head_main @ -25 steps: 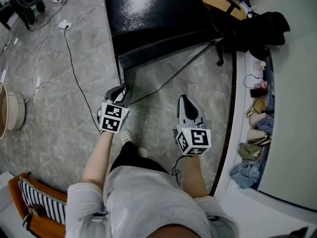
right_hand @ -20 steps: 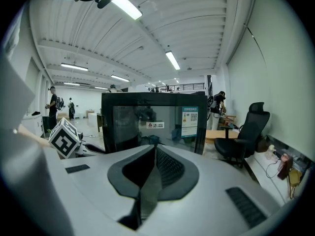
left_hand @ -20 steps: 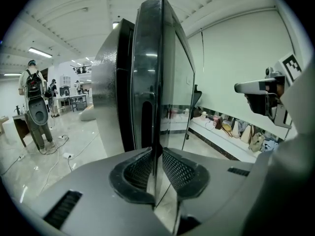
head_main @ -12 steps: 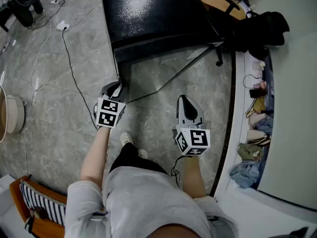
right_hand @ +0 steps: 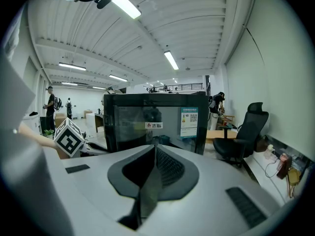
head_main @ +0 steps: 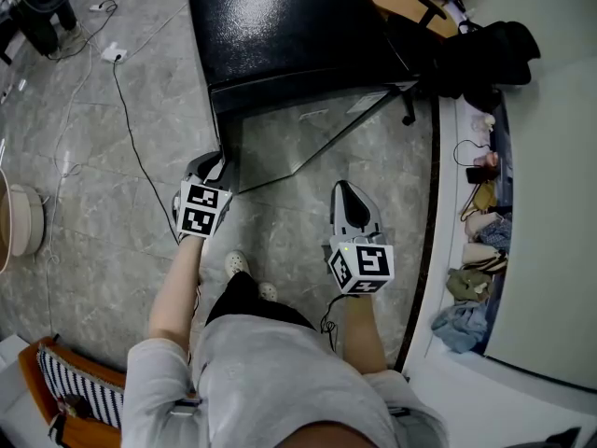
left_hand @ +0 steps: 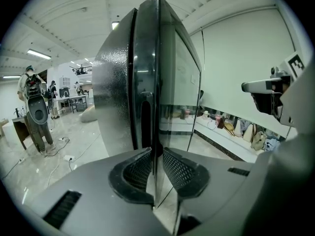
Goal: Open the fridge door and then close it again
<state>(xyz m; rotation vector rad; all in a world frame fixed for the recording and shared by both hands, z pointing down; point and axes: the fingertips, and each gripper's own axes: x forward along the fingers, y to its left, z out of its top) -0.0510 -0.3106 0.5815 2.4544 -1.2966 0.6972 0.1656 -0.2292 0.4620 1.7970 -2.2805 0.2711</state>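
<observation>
The black fridge (head_main: pixel 280 17) stands ahead of me, its glass door (head_main: pixel 308 133) a little ajar at the left. My left gripper (head_main: pixel 216 164) is at the door's free left edge. In the left gripper view its pads (left_hand: pixel 140 168) lie on either side of the thin door edge (left_hand: pixel 156 132), and a dark gap shows beside the fridge body (left_hand: pixel 115 82). The jaws have just been opening slightly, with the edge still between them. My right gripper (head_main: pixel 347 189) hangs in front of the door, apart from it. Its jaws (right_hand: pixel 155 149) are shut on nothing and face the fridge (right_hand: pixel 155 122).
A black office chair (right_hand: pixel 246 132) draped with dark clothes (head_main: pixel 485 54) stands right of the fridge. A low ledge with bags (head_main: pixel 480 241) runs along the right wall. A cable (head_main: pixel 131 129) trails over the floor at the left. People stand far back (left_hand: pixel 34 102).
My left gripper has shifted left and slightly further away, taking the door's edge with it. The right gripper has stayed where it was.
</observation>
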